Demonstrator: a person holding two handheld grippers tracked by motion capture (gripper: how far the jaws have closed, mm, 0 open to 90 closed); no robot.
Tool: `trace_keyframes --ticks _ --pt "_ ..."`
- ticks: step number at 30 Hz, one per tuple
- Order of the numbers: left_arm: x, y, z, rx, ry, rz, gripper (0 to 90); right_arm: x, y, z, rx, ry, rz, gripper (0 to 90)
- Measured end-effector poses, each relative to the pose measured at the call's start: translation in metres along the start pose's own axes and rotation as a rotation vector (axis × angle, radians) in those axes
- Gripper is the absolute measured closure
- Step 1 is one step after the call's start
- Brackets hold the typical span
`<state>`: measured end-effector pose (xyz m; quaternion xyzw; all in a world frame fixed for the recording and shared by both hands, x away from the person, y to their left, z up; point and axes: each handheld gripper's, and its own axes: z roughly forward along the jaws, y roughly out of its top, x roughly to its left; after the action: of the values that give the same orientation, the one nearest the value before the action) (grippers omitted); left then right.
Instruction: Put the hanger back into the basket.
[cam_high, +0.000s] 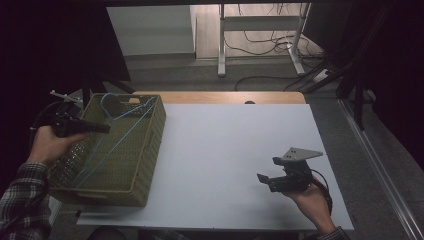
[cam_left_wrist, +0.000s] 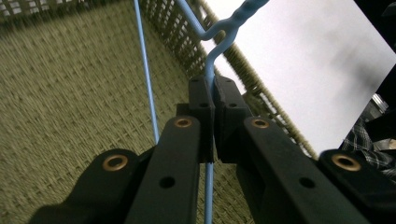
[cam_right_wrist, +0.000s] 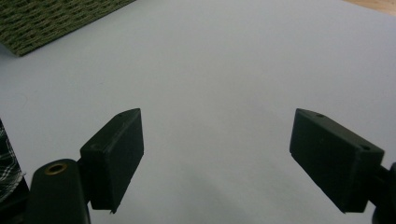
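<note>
While my left gripper reaches over the near left wall of the woven olive-green basket, its jaws are pressed together on the thin wire of a light blue wire hanger, gripping it just below the twisted neck. From the left gripper view I see the wire pass between the two black pads and carry on down below them, with another straight run of the same hanger crossing the basket's woven floor to the side. From the high view the hanger lies inside the basket, its hook up near the far wall and its long sides running diagonally toward the near corner. The basket sits on the left part of the white tabletop, hanging slightly past its left edge. My right gripper hovers well apart from the basket, over the near right area of the table, its jaws spread wide with bare white surface between them. A plaid sleeve covers my left forearm.
</note>
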<state>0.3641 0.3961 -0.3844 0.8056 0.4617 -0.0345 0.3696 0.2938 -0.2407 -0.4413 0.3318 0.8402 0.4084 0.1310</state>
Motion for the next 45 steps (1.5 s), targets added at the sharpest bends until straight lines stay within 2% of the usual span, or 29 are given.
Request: trace_keyframes --ticks 3,8,12,15,16,17,18,19,20,21,22,24,25,26,27,28,33,38,40,43,45 --pt "0.007 -0.008 0.007 0.001 -0.003 -0.013 87.8 0.0 0.0 0.0 0.002 0.0 -0.001 17.3" --pt "0.02 -0.023 0.021 0.01 0.023 -0.038 87.7 0.0 -0.001 0.001 0.007 -0.003 -0.005 17.3" --pt "0.026 -0.031 0.031 0.029 0.074 -0.055 87.4 0.0 -0.002 0.002 0.013 -0.005 -0.007 17.3" --pt "0.028 -0.035 0.036 0.042 0.142 -0.054 86.0 0.0 -0.003 0.002 0.021 -0.008 -0.013 17.3" --pt "0.027 -0.036 0.037 0.037 0.184 -0.061 84.4 0.0 -0.003 0.003 0.022 -0.01 -0.014 17.3" --pt "0.026 -0.037 0.035 0.027 0.214 -0.07 78.8 0.0 -0.004 0.002 0.025 -0.013 -0.016 17.3" --pt "0.025 -0.038 0.033 0.01 0.221 -0.073 73.4 0.0 -0.004 0.002 0.026 -0.014 -0.019 17.3" --pt "0.022 -0.039 0.029 -0.02 0.238 -0.076 63.5 0.0 -0.005 0.001 0.027 -0.016 -0.02 17.3" --pt "0.019 -0.04 0.025 -0.045 0.255 -0.081 63.5 0.0 -0.005 0.001 0.027 -0.016 -0.02 17.3" --pt "0.015 -0.041 0.022 -0.062 0.276 -0.077 58.0 0.0 -0.006 0.0 0.026 -0.02 -0.018 17.2" --pt "0.01 -0.043 0.019 -0.085 0.299 -0.072 58.0 0.0 -0.006 0.0 0.026 -0.02 -0.018 17.2" --pt "-0.003 -0.046 0.013 -0.112 0.349 -0.062 48.3 -0.001 -0.007 -0.002 0.023 -0.024 -0.011 17.0" --pt "-0.01 -0.048 0.011 -0.135 0.359 -0.051 45.0 -0.001 -0.008 -0.004 0.022 -0.027 -0.012 16.9" --pt "-0.026 -0.052 0.008 -0.179 0.351 -0.028 37.8 -0.001 -0.009 -0.007 0.016 -0.03 -0.008 16.5" --pt "-0.026 -0.052 0.008 -0.179 0.351 -0.028 34.9 0.0 -0.01 -0.009 0.015 -0.034 -0.005 16.3" --pt "-0.034 -0.053 0.007 -0.195 0.35 -0.014 31.9 0.0 -0.01 -0.011 0.01 -0.035 -0.003 16.0" --pt "-0.074 -0.063 0.016 -0.264 0.252 0.059 24.1 0.001 -0.013 -0.018 0.0 -0.049 0.002 14.7" --pt "-0.105 -0.072 0.037 -0.297 0.184 0.114 15.7 0.004 -0.02 -0.026 0.0 -0.075 0.007 11.9" --pt "-0.117 -0.075 0.048 -0.303 0.161 0.122 14.1 0.004 -0.021 -0.027 0.003 -0.08 0.005 11.4" --pt "-0.131 -0.083 0.064 -0.341 0.117 0.128 12.4 0.006 -0.027 -0.028 0.017 -0.087 0.007 9.7" --pt "-0.141 -0.087 0.074 -0.33 0.117 0.136 11.8 0.006 -0.029 -0.028 0.02 -0.088 0.007 9.4"
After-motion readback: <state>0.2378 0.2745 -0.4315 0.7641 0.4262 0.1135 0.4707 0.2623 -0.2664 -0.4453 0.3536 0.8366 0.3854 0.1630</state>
